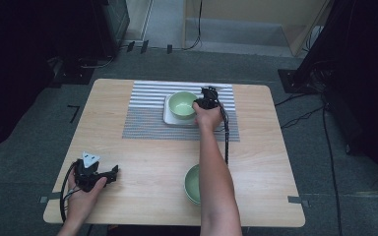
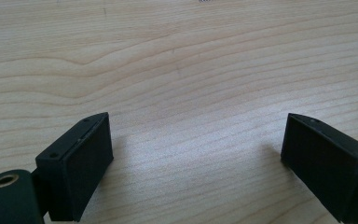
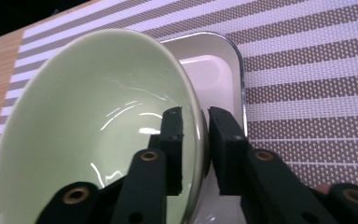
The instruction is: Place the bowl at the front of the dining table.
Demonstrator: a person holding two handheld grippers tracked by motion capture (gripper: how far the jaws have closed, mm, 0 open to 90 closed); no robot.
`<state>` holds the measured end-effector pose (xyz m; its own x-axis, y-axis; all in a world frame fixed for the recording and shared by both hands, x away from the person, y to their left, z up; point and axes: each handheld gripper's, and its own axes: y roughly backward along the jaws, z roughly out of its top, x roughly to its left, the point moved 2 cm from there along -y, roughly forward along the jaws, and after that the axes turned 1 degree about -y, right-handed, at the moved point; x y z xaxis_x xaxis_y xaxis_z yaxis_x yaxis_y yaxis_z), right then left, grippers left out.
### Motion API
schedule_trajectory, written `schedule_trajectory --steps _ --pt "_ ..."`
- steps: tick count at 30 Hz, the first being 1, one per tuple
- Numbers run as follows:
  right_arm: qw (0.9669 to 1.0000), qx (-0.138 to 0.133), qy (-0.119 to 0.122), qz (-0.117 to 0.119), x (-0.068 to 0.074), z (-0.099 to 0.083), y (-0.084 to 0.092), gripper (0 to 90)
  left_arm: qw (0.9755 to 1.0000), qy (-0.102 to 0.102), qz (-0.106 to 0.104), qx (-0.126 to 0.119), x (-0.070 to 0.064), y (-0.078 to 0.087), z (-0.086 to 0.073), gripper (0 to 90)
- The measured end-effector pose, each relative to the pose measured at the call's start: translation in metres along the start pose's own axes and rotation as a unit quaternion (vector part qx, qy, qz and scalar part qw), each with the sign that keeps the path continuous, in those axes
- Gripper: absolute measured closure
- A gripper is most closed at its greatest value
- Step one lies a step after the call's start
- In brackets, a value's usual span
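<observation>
— Where's your right claw?

— My right gripper [image 1: 203, 101] is out over the striped placemat [image 1: 147, 118], one jaw inside the green bowl [image 1: 182, 104] and one outside its rim. The bowl sits in a white tray [image 3: 214, 65] on that mat. There's a sliver of gap beside the wall, so I'd call the claw released, though the view is too close to be sure neither pad brushes it.

— And the left?

— My left gripper [image 1: 96, 174] rests near the front left corner of the table [image 1: 142, 162], jaws spread wide with bare pale wood between them.

— Anything else on the surface?

— A second green bowl [image 1: 192, 184] near the front edge, partly behind my right forearm.

— The room?

— Grey carpet all round, cables [image 1: 300, 118] trailing off to the right, dark equipment at both sides, and a lighter wall panel [image 1: 246, 19] at the back.
</observation>
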<state>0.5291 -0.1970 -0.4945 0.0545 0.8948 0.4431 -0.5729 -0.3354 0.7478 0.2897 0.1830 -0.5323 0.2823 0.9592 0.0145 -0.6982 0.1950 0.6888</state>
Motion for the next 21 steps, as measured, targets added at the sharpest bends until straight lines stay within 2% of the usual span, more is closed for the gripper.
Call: schedule_trajectory --steps 8,15,18,19,21 --pt "0.9997 -0.004 0.008 0.022 -0.001 0.003 0.010 54.9 1.0000 -0.001 0.000 0.001 0.000 0.000 0.000 8.3" --pt "0.9983 0.000 0.039 0.045 -0.003 0.006 0.022 34.8 1.0000 -0.001 0.000 0.001 0.000 0.000 0.000 8.3" --pt "0.9971 -0.003 0.066 0.038 -0.002 0.006 0.027 29.1 1.0000 0.000 0.000 0.001 0.000 0.000 0.000 8.3" --pt "0.9963 0.004 0.079 0.034 -0.002 0.004 0.029 27.6 1.0000 0.000 0.000 0.000 0.000 0.000 0.000 8.3" --pt "0.9958 0.005 0.088 0.024 -0.002 0.003 0.032 27.8 1.0000 0.001 0.001 0.000 0.000 0.000 0.000 8.3"
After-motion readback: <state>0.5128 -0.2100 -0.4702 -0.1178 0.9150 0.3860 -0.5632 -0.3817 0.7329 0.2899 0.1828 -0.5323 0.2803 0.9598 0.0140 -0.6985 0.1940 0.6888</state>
